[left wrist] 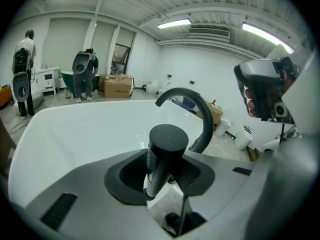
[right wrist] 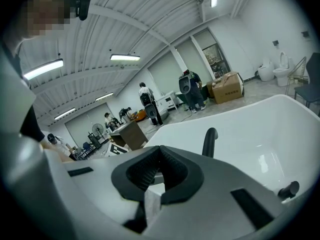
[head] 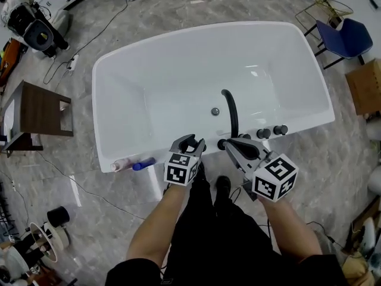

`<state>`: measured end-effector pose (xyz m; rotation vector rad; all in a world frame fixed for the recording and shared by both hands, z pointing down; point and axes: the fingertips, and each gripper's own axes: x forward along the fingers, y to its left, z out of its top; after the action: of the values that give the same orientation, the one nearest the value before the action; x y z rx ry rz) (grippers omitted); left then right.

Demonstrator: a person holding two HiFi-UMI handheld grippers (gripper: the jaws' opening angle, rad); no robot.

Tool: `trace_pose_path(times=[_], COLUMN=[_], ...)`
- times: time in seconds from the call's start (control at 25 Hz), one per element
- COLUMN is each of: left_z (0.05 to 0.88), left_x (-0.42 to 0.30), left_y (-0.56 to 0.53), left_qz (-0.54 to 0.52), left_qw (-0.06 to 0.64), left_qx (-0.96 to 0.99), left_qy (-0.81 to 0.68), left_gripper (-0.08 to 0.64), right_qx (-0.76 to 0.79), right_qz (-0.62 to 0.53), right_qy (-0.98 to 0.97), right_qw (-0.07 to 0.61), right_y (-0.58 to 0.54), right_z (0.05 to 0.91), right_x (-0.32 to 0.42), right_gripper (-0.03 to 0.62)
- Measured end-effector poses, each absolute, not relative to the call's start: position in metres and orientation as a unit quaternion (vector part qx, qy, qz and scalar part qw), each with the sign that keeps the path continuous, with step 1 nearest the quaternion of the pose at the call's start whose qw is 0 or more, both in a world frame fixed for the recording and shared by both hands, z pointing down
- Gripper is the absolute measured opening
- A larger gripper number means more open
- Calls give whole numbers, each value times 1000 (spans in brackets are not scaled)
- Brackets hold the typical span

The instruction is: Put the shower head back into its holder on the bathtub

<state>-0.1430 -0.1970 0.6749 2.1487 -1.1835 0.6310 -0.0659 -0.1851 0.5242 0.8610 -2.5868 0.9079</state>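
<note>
Black shower head (left wrist: 167,140) in left gripper (left wrist: 162,173) jaws — lower end hidden.

Blue chair (head: 343,37) top right, cardboard box (head: 364,87) near it, dark wooden table (head: 37,109) on the left, power strip (head: 72,62) on the floor (head: 178,11), pale bottle (head: 121,165) beside blue bottle (head: 143,164).

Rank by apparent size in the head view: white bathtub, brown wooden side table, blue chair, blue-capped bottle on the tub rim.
1. white bathtub
2. brown wooden side table
3. blue chair, only slightly smaller than the table; wide-angle distortion at the edges makes this order unsure
4. blue-capped bottle
</note>
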Motion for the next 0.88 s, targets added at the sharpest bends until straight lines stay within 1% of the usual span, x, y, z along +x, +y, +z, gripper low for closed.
trace_pose_path(times=[0.24, 0.48, 0.88], left_z=[693, 702, 721], left_x=[-141, -127, -125], left_y=[-195, -196, -191], left_qz=[252, 267, 289], left_qw=[311, 308, 312], left_qx=[803, 804, 798], left_qy=[-442, -432, -427], left_gripper=[146, 147, 149], right_qx=[310, 320, 328], right_qz=[319, 323, 330], right_qy=[-886, -881, -875], right_qw=[134, 132, 133], right_y=[-182, -184, -181], right_z=[528, 529, 535], right_x=[-55, -39, -29], right_gripper=[14, 14, 14])
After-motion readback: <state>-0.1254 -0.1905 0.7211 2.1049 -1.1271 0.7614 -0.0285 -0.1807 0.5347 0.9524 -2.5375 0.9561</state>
